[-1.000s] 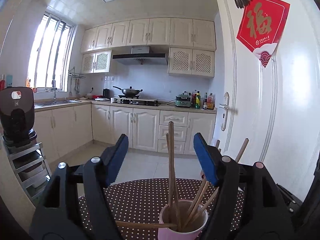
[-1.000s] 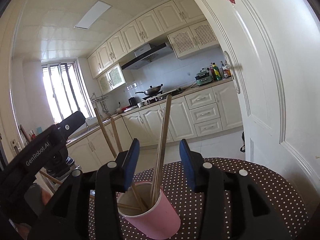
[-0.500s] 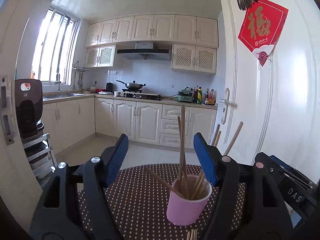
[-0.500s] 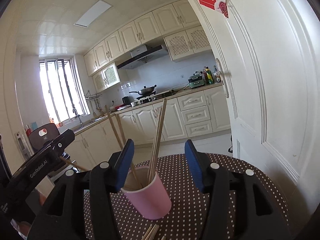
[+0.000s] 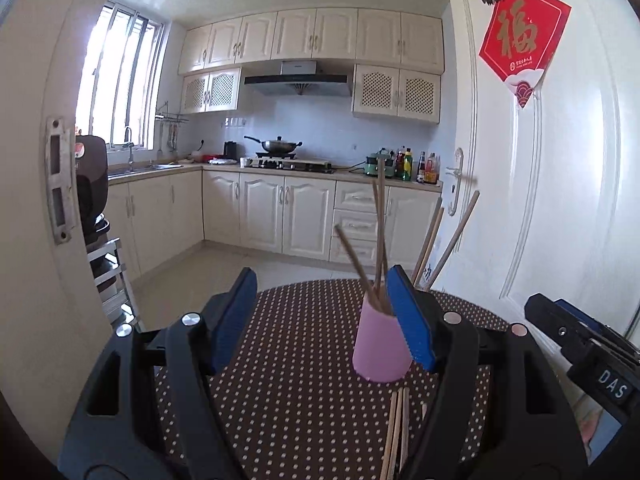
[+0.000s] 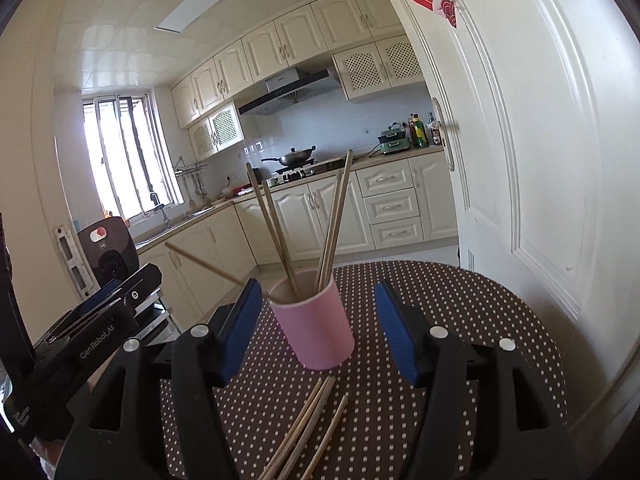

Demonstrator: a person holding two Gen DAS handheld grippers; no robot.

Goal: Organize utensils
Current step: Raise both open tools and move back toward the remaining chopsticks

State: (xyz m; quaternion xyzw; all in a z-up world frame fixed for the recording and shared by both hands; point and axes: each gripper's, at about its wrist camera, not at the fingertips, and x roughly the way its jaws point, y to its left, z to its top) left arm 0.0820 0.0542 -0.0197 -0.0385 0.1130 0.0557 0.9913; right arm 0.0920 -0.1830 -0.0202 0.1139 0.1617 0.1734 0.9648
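Note:
A pink cup [image 5: 381,347] stands upright on a round table with a brown polka-dot cloth [image 5: 296,360]. It also shows in the right wrist view [image 6: 316,326]. Several wooden chopsticks [image 6: 276,228] stand in it, leaning apart. More loose chopsticks [image 6: 308,428] lie on the cloth in front of the cup, also seen in the left wrist view [image 5: 396,428]. My left gripper [image 5: 324,320] is open and empty, with the cup just inside its right finger. My right gripper [image 6: 316,328] is open and empty, with the cup between and beyond its fingers.
A white door [image 5: 560,200] stands open close to the table's right side. Beyond the table are the kitchen floor, cream cabinets [image 5: 288,216] and a counter with a wok. A door frame edge [image 5: 60,184] and a metal rack with a black appliance [image 5: 94,184] are at left.
Both grippers have pulled back and up from the cup, which now looks smaller and farther. The loose chopsticks on the cloth have come into view.

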